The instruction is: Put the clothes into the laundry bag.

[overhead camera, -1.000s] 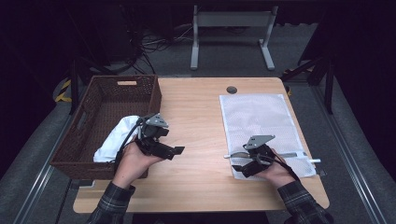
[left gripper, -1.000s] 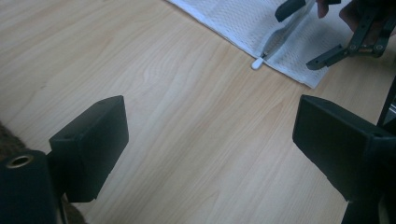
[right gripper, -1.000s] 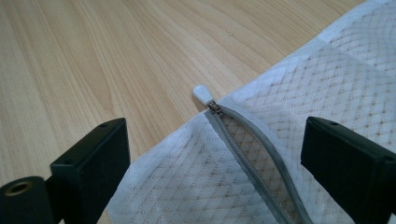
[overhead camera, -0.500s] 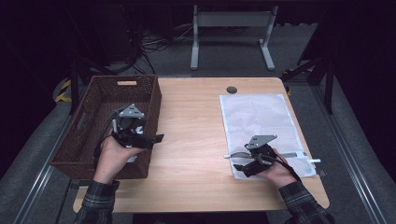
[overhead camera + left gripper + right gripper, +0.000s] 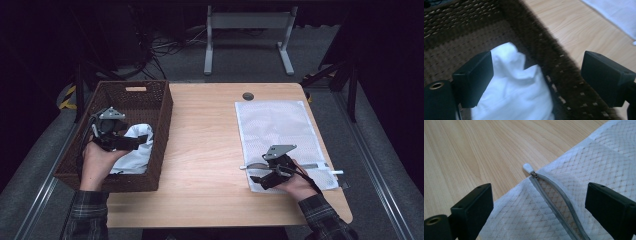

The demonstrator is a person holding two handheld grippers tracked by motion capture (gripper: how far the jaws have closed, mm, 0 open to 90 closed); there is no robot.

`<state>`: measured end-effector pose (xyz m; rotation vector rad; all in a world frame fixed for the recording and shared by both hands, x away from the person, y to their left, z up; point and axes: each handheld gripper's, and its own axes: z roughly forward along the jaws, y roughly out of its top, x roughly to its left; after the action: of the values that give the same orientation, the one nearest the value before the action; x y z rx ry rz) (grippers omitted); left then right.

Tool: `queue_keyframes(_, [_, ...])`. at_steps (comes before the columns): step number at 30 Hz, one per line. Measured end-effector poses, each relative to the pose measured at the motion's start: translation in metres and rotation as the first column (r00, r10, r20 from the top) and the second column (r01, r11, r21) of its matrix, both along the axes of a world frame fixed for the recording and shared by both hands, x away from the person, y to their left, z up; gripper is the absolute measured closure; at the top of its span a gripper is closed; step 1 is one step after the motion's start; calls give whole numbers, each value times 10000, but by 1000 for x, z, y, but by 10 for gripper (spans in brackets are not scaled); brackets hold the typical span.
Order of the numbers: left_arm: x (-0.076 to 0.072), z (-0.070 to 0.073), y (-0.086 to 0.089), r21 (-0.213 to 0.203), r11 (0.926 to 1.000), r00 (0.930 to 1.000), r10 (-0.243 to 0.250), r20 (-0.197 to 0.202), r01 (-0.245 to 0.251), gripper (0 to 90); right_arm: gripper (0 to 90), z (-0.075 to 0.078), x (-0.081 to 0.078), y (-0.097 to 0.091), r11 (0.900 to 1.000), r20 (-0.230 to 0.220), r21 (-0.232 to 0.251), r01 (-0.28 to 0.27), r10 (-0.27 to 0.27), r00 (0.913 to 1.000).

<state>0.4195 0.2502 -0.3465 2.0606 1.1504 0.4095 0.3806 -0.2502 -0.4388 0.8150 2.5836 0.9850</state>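
Observation:
A white cloth (image 5: pixel 134 148) lies bunched in the brown wicker basket (image 5: pixel 152 92) at the table's left. My left gripper (image 5: pixel 136 142) hangs over the cloth inside the basket, open; in the left gripper view the cloth (image 5: pixel 514 92) sits between the spread jaws. A white mesh laundry bag (image 5: pixel 275 125) lies flat at the right. My right gripper (image 5: pixel 254 178) stands open over the bag's near left corner. In the right gripper view the grey zipper (image 5: pixel 554 202) is partly open, with its white pull tab (image 5: pixel 527 167) at the bag's edge.
The basket's wall (image 5: pixel 564 82) runs between the cloth and the wooden tabletop (image 5: pixel 205 135). A small dark round grommet (image 5: pixel 247 96) sits in the table near the far edge. A metal frame stands on the floor behind the table.
My left gripper has moved left from above the table's edge into the basket, over the white cloth. The right gripper has stayed at the bag's corner.

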Motion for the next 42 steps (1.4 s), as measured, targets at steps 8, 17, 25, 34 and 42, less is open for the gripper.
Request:
queue_keyframes(8, [17, -25, 19, 600, 9974, 9968, 440, -669, -400, 87, 93, 0, 0, 0, 10000, -24, 5, 5, -5, 10000])
queue_keyframes(17, [29, -50, 27, 1149, 9922, 9820, 676, -1766, -477, 57, 94, 0, 0, -1, 10000, -42, -37, 12, -12, 10000])
queue_keyframes(25, [37, -64, 22, 2014, 9781, 9589, 1059, -2633, -528, 42, 94, -1, -1, 0, 10000, -85, -69, -4, 4, 10000])
queue_keyframes(34, [45, -78, 16, 2719, 9605, 9212, 1571, -3559, -587, 47, 94, -1, -1, 0, 9999, -91, -95, -35, 34, 10000])
queue_keyframes(42, [48, -86, 15, 2414, 9701, 8863, 1325, -4438, -242, 86, 95, -2, -2, 1, 9999, -125, -133, -94, 92, 9999])
